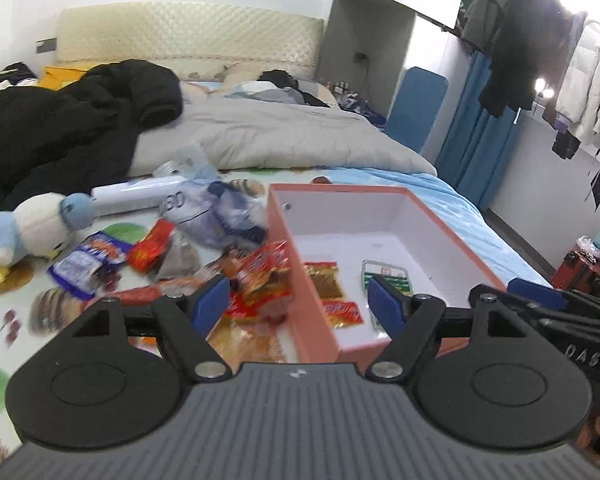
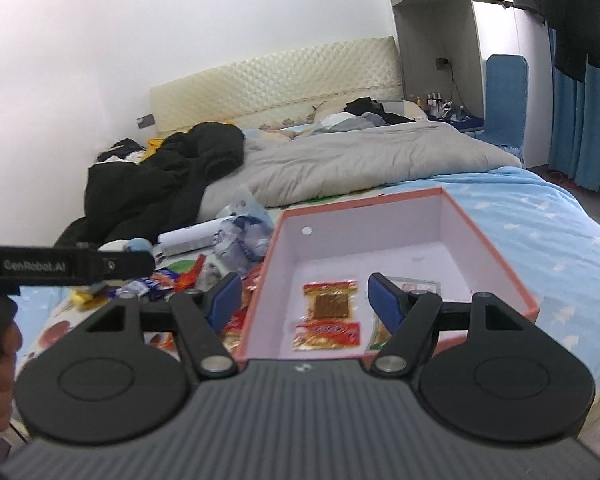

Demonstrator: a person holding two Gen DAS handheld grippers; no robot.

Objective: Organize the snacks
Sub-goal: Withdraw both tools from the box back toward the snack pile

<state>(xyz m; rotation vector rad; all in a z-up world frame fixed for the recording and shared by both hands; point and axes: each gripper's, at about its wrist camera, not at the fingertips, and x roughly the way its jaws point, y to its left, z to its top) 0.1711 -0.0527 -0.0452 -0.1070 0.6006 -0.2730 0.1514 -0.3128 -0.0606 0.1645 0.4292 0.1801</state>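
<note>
On the bed, at its near end, an open salmon-pink cardboard box with a white inside [image 2: 500,260] sits on the blue star-print sheet [image 2: 540,216]. Three packets already lie flat on its floor: a clear packet with a brown square snack [image 2: 331,300], a red-and-gold packet [image 2: 327,334] just nearer than it, and a green-and-white packet [image 1: 388,274] to their right, partly hidden by a blue pad.

Left of the box lies the heap of loose snack packets [image 1: 260,280], red, orange and gold, touching the box's left wall. Farther left are a blue-and-white packet [image 1: 84,262] and a small red packet [image 1: 150,248]; beyond them a crumpled blue-grey plastic bag [image 1: 220,216] and a white-and-blue plush toy [image 1: 24,236].

Your left gripper [image 1: 298,306] hangs with jaws wide apart and nothing between them, over the box's left wall. Your right gripper [image 2: 304,300] is likewise spread and empty, above the near part of the box.

The step in hand looks like fetching the next packet. Take the red-orange one on top of the heap, nearest the box wall. Come down with the pads across its crimped edge, not the puffy middle, since foil slips. Lift clear of the wall before crossing, and lay it in the bare far half. The left view is blurred; slow down before closing.
</note>
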